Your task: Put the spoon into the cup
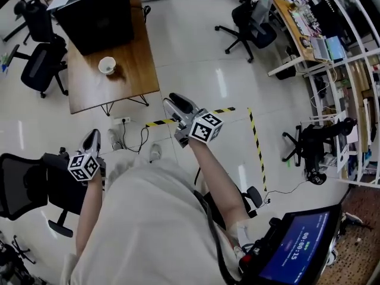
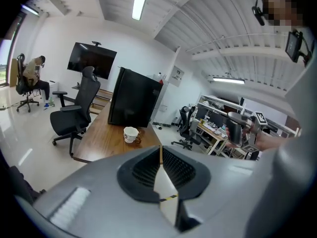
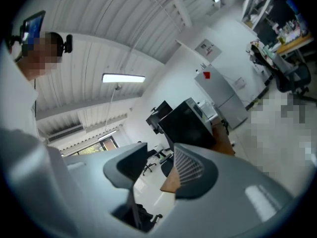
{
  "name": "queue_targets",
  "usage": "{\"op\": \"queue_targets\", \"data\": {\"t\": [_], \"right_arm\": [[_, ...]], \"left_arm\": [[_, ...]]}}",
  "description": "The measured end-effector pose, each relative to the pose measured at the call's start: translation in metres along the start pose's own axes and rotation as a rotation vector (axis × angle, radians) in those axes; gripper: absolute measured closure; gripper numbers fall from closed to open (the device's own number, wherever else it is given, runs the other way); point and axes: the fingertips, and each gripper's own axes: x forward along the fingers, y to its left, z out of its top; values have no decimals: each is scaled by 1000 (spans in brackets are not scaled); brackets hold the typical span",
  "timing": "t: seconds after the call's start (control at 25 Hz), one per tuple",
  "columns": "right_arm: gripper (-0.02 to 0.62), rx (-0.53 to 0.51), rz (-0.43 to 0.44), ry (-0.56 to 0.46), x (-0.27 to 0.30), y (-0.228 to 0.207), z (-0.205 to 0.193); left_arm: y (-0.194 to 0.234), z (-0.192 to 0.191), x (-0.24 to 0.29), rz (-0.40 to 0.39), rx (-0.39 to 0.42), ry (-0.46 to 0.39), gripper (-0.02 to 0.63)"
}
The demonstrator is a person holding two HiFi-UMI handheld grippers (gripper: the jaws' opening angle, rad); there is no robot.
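A white cup (image 1: 107, 65) stands on the wooden table (image 1: 133, 76) across the floor from me, also seen in the left gripper view (image 2: 131, 134). A small brown thing (image 1: 118, 71) lies right beside the cup; it is too small to tell whether it is the spoon. Both grippers hang in the air well short of the table. My left gripper (image 1: 92, 136) is shut, its tips (image 2: 160, 150) touching with nothing held. My right gripper (image 1: 176, 103) is higher and further right, and its jaws (image 3: 158, 155) stand apart with nothing between them.
A big black box (image 1: 95, 13) fills the table's far end. Black office chairs (image 1: 38, 64) stand left of the table and another (image 1: 246, 25) is to the right. A power strip and cables (image 1: 122, 123) lie under the table, near yellow-black floor tape (image 1: 255, 141). Cluttered desks (image 1: 309, 34) line the right.
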Motion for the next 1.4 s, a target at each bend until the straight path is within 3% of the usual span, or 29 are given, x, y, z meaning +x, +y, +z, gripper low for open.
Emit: {"op": "queue_targets", "data": {"t": [0.2, 0.44, 0.84, 1.0, 1.4], "right_arm": [[433, 81, 53, 8, 2, -5, -8], [459, 131, 138, 2, 25, 26, -11], [495, 90, 93, -34, 64, 62, 7], [495, 80, 90, -97, 93, 74, 23], [505, -12, 19, -124, 102, 78, 32]], "left_arm": [[-1, 11, -20, 44, 20, -29, 604], [7, 27, -49, 80, 7, -57, 605], [33, 69, -18, -73, 18, -38, 605], [52, 107, -13, -108, 46, -67, 606], [66, 129, 11, -164, 82, -75, 606]]}}
